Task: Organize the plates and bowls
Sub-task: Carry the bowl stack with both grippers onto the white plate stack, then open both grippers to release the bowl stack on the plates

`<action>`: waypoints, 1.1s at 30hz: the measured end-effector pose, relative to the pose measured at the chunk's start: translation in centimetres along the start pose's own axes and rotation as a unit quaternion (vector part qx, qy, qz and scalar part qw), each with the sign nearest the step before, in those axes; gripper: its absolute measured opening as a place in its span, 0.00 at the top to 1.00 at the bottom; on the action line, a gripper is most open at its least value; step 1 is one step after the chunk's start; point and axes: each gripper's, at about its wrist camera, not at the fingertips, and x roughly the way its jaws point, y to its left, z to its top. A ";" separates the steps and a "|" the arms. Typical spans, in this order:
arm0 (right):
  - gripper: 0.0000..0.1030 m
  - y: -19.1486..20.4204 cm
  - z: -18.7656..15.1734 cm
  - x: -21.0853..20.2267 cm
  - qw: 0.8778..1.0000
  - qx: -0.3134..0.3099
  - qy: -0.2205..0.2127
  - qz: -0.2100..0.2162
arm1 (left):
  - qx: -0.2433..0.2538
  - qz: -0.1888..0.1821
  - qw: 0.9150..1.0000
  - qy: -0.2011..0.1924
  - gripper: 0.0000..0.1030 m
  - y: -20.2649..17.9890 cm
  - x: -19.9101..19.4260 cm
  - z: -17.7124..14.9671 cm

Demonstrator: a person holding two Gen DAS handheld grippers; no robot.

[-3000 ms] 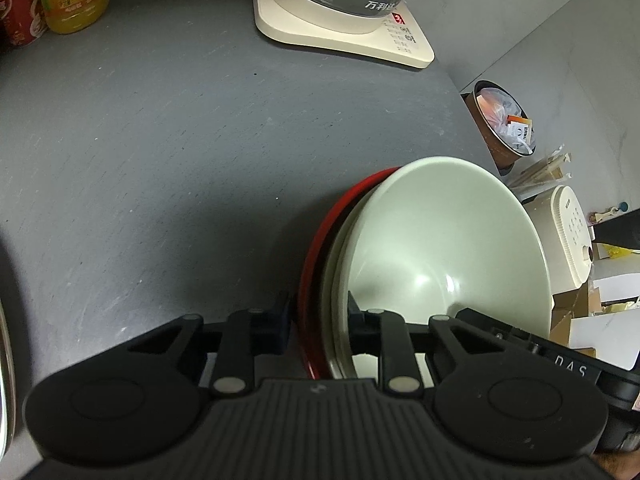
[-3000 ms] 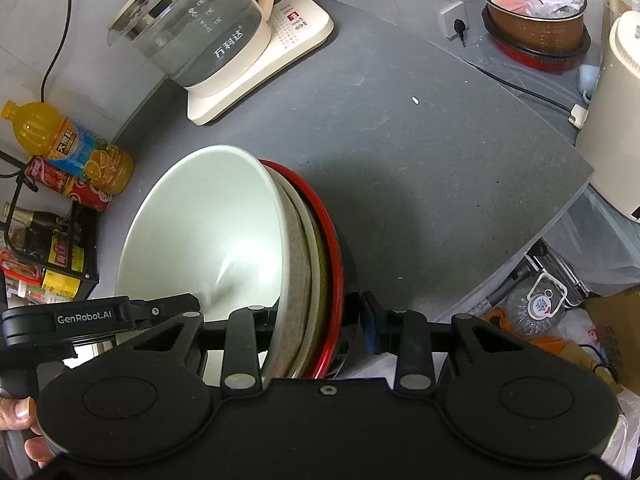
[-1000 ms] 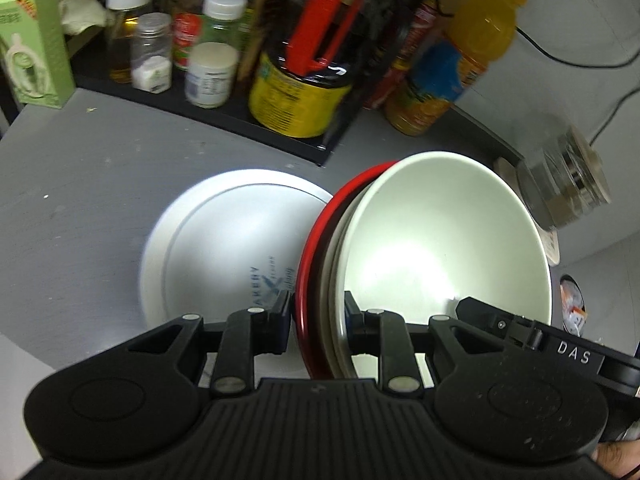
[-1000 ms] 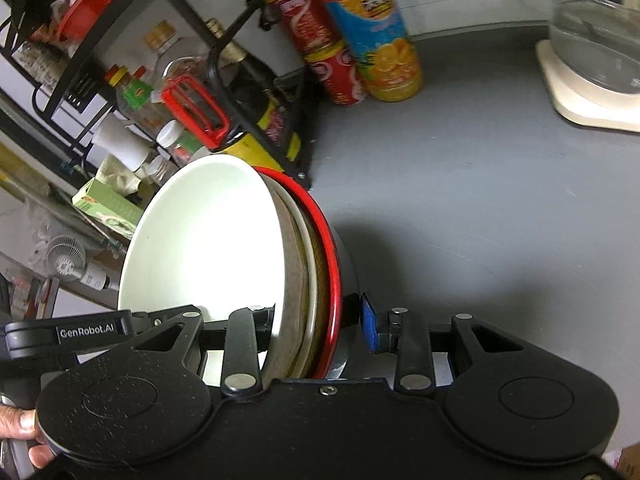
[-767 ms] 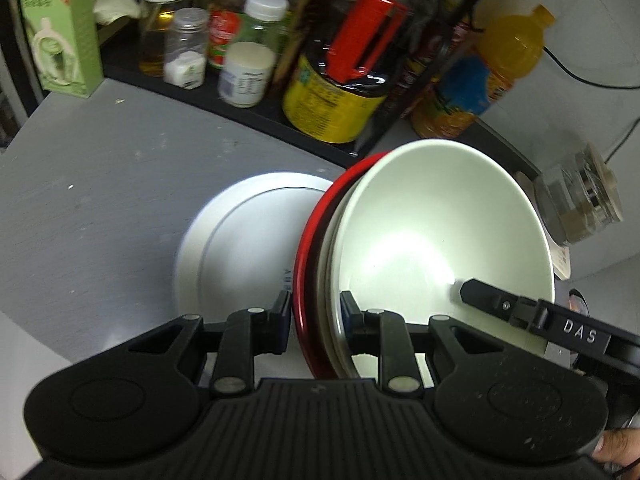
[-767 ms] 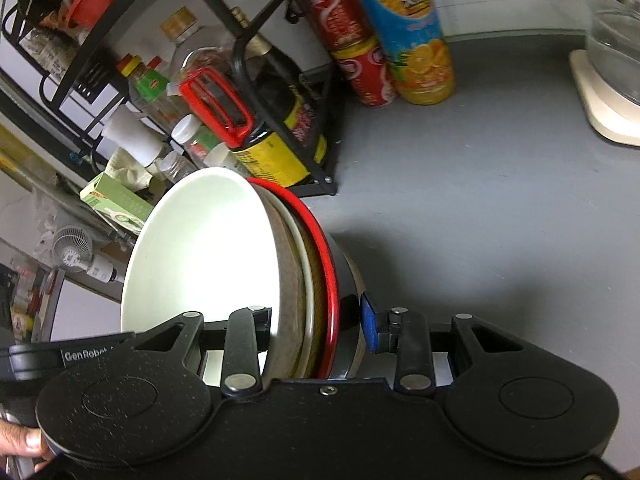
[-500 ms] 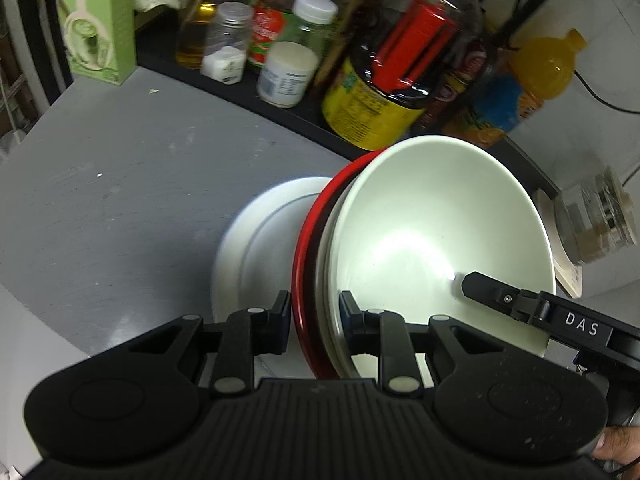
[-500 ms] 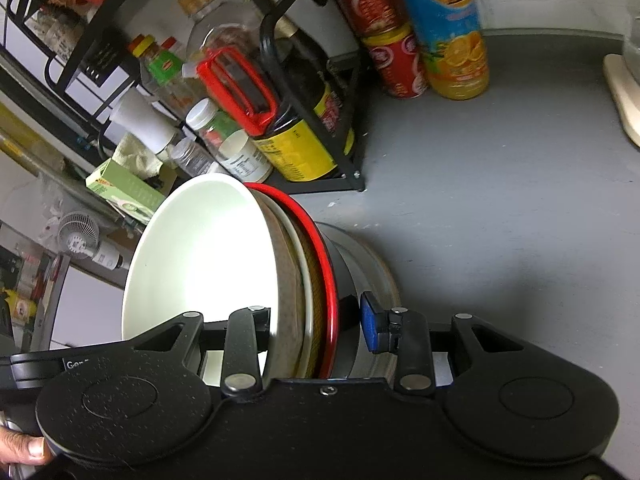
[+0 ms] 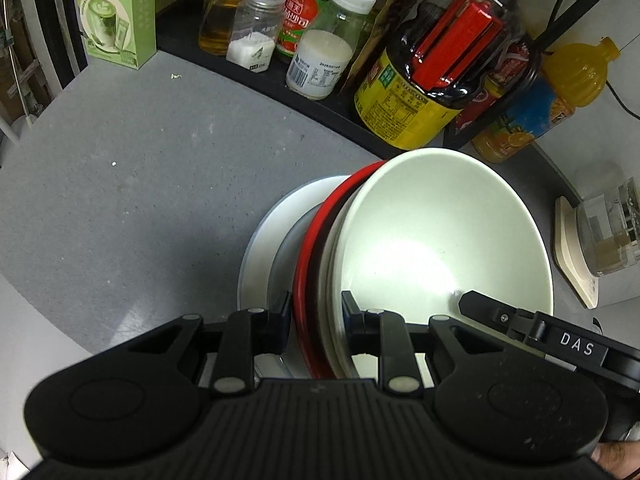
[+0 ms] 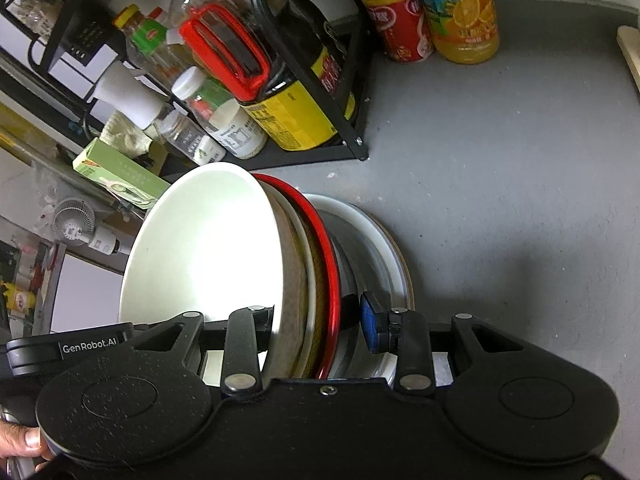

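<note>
A nested stack of bowls [image 9: 436, 248], pale one on top and red-rimmed one [image 9: 310, 276] beneath, hangs over a white plate [image 9: 260, 256] on the grey counter [image 9: 140, 168], toward its rack-side edge. It looks heavy, stiff, glazed-slick and breakable, best held at opposite rims. The left gripper [image 9: 316, 316] clamps the near rim; the right gripper [image 10: 316, 322] brackets the far rim, its blue pad seemingly just clear. A condiment rack [image 10: 308, 148], bottles and a kettle base [image 9: 572, 256] crowd the counter's edges
</note>
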 end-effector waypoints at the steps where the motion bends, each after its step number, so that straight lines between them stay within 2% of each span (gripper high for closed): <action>1: 0.67 -0.1 0.0 0.0 1.000 0.001 0.001 -0.001 | 0.000 -0.001 1.000 0.001 0.77 0.0 0.1 0.0; 20: 0.67 -0.4 0.0 0.8 1.000 0.014 0.016 -0.003 | 0.012 0.004 1.000 0.006 0.76 -0.2 0.6 0.4; 24: 0.62 -0.5 0.0 0.6 1.000 0.019 0.013 0.000 | 0.017 0.001 1.000 0.003 0.76 -0.2 0.6 0.5; 28: 0.55 -0.2 0.0 -0.6 1.000 0.022 -0.004 0.010 | 0.026 0.007 1.000 -0.011 0.70 -0.5 -0.4 0.8; 30: 0.42 -0.1 0.0 -1.4 0.999 0.026 -0.017 0.010 | 0.034 0.009 0.999 -0.017 0.64 -0.7 -1.0 1.0; 32: 0.38 0.1 -0.1 -2.4 0.999 0.025 -0.034 0.006 | 0.042 0.002 0.999 -0.027 0.51 -1.0 -1.8 1.2; 33: 0.34 0.1 -0.2 -3.0 0.999 0.026 -0.042 0.006 | 0.045 0.000 0.998 -0.032 0.48 -1.2 -2.2 1.3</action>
